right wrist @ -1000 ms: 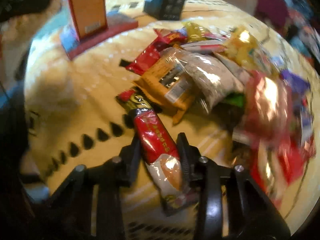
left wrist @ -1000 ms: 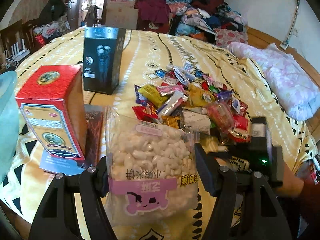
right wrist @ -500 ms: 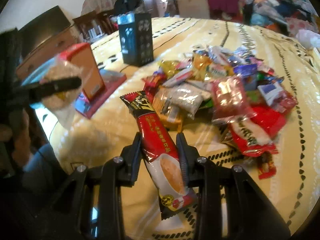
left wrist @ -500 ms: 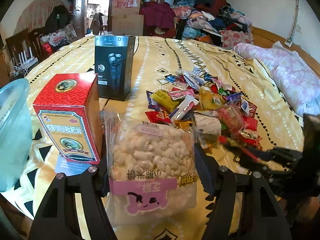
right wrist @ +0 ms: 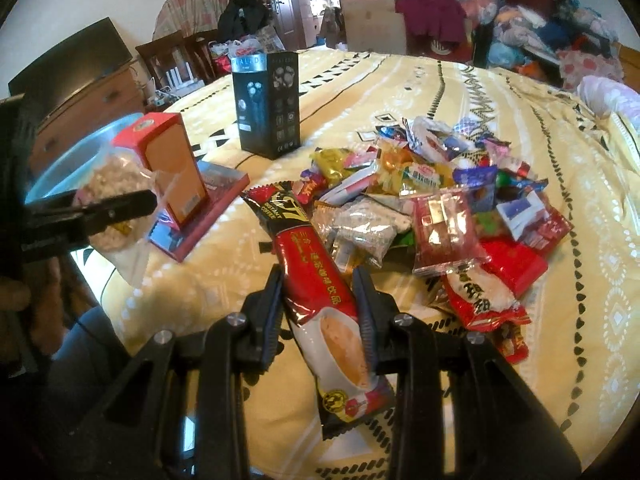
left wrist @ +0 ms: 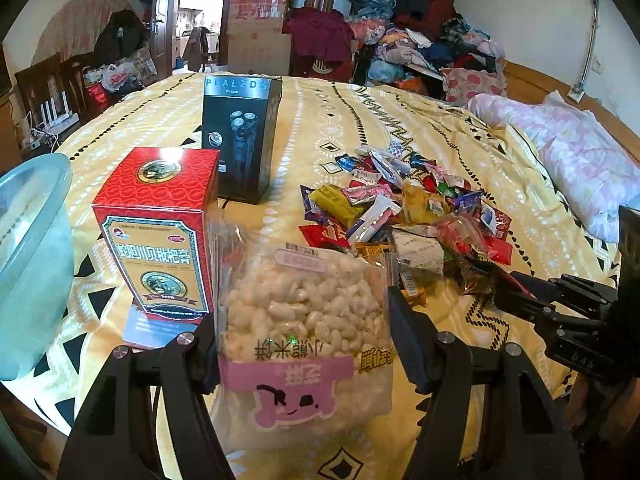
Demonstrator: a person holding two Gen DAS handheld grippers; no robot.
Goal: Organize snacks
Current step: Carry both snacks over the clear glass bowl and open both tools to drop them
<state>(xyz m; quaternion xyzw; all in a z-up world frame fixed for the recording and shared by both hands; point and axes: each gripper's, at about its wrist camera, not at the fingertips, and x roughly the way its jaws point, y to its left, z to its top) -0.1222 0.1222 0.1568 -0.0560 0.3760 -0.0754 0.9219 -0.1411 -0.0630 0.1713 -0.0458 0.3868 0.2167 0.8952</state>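
Observation:
My left gripper (left wrist: pixel 304 344) is shut on a clear bag of white puffed rice snacks (left wrist: pixel 304 320) with a pink label, held above the table's near edge. My right gripper (right wrist: pixel 320 300) is shut on a long red instant coffee sachet (right wrist: pixel 316 276), held above the table in front of the snack pile (right wrist: pixel 432 208). The pile of mixed wrapped snacks also shows in the left wrist view (left wrist: pixel 404 216), right of centre. The right gripper appears at the right edge of the left wrist view (left wrist: pixel 560 308); the left gripper with its bag appears at the left of the right wrist view (right wrist: pixel 112 208).
A red box (left wrist: pixel 160 228) stands on a flat booklet (left wrist: pixel 152 328) at front left. A black shaver box (left wrist: pixel 240 140) stands behind it. A pale blue plastic basin (left wrist: pixel 28 256) sits at the far left. A pink quilt (left wrist: pixel 576 152) lies at the right.
My right gripper has lifted the coffee sachet off the table and pulled back from the pile. My left gripper has risen slightly with the rice snack bag still held.

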